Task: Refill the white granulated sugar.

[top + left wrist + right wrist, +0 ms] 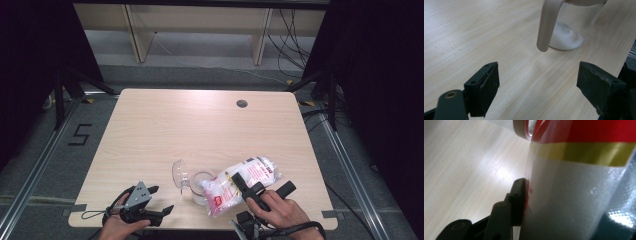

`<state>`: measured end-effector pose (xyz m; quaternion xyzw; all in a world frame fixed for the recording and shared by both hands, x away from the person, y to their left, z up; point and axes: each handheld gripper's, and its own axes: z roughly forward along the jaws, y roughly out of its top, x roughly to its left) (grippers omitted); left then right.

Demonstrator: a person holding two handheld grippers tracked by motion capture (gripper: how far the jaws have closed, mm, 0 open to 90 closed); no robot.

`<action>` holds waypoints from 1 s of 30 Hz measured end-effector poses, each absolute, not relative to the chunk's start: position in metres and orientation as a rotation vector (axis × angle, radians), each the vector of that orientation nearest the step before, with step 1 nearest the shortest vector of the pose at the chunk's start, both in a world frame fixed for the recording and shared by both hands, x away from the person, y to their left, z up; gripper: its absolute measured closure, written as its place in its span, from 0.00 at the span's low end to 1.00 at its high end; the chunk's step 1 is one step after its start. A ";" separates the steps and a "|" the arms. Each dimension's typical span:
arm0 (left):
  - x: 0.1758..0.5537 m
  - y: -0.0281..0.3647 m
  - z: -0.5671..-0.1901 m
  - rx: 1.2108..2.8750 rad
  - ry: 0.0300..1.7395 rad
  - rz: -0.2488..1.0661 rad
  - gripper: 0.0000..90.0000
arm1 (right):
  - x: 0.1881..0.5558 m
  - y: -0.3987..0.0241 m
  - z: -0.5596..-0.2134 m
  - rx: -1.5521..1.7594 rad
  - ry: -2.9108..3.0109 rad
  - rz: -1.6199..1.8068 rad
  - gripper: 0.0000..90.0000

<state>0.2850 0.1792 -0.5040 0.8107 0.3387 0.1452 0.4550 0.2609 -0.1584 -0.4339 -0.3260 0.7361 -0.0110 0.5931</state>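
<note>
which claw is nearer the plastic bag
Right. The right claw is clamped on the plastic bag, tipped over the clear container. The left claw sits open, apart to the container's left.

The table (165,130) has a light wood top with rounded corners and a round dark grommet (242,103) near its far edge. On the grey floor at the left, black tape (80,135) forms a "5". Tripod legs (67,85) stand left, cables (292,35) trail at the far right, and pale furniture legs (139,32) rise behind.
</note>
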 end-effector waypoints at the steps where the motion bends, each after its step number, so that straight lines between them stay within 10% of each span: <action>1: 0.285 0.179 -0.504 1.999 0.835 0.359 0.20 | 0.261 -0.159 -0.434 -0.756 1.710 -0.027 0.69; 30: 0.286 0.179 -0.505 2.007 0.836 0.357 0.20 | 0.265 -0.161 -0.431 -0.786 1.706 -0.115 0.69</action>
